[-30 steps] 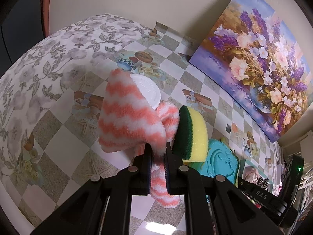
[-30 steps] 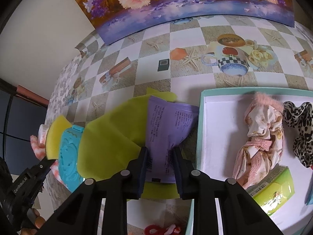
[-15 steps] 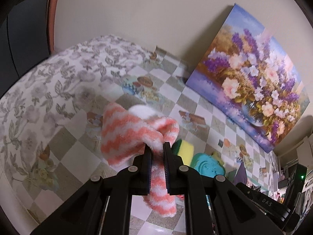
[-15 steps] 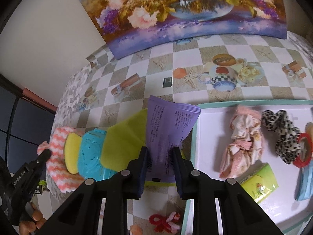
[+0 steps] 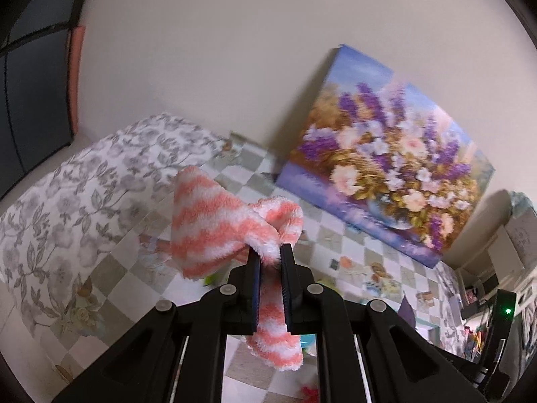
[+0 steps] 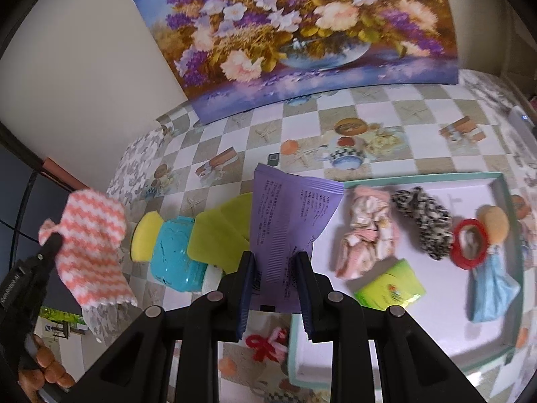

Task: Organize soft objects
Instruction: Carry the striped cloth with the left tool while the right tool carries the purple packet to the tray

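Up above the checkered tablecloth (image 6: 386, 107), the left gripper (image 5: 268, 262) is clamped on the striped fluffy cloth (image 5: 214, 228) and the right gripper (image 6: 273, 268) pinches the purple pouch (image 6: 288, 221), so I'd guess both go next into the white tray (image 6: 386, 329) beside them.

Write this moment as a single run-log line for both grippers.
left gripper: shut on striped cloth, clear of table | right gripper: shut on purple pouch | tray: holds other soft items

Fluffy pink-and-white striped cloth (image 5: 214, 225) — bunched, dangling above the table — flat purple sachet (image 6: 288, 231) upright.
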Demonstrator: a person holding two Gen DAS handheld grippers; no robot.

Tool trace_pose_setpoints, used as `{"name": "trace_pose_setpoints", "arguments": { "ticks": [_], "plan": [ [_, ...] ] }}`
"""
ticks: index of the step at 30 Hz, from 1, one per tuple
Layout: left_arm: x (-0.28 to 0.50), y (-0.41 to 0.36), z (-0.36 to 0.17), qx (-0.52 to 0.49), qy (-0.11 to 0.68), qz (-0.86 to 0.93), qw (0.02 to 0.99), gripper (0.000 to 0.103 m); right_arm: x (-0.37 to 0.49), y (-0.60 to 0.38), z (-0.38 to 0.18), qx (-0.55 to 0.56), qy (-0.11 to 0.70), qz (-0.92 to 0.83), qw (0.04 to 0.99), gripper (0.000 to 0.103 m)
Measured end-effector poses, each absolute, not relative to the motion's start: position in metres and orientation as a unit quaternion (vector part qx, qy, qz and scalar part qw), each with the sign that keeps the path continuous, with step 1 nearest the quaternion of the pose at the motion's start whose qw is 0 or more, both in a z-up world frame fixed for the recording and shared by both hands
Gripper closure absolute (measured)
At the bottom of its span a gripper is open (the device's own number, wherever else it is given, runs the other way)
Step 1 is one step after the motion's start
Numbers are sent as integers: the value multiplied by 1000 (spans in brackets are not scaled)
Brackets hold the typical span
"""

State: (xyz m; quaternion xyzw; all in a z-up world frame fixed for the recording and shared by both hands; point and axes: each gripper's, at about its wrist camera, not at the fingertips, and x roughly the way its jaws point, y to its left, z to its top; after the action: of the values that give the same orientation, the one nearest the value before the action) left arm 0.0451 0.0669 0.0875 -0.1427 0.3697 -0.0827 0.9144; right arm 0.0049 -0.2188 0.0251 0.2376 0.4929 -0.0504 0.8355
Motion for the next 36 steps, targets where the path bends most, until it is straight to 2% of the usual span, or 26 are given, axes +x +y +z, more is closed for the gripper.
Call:
{"name": "trace_pose_setpoints", "arguments": {
  "ticks": [11, 20, 29, 36],
  "plan": [
    [11, -18, 108, -93, 362, -179, 910, 92, -48, -264, 41, 248, 476, -109, 837, 77],
    [-21, -105, 100, -30, 383, -268, 883, 92, -88, -322, 45, 282, 456, -168, 827, 76],
    [-50, -181, 65, 33, 431, -340, 835, 92, -112, -364, 33, 287, 470, -225, 804, 76],
    [-48, -212, 9, 64, 511, -342, 786, 92, -108, -376, -6, 298, 522, -228, 766, 76]
  ]
}}
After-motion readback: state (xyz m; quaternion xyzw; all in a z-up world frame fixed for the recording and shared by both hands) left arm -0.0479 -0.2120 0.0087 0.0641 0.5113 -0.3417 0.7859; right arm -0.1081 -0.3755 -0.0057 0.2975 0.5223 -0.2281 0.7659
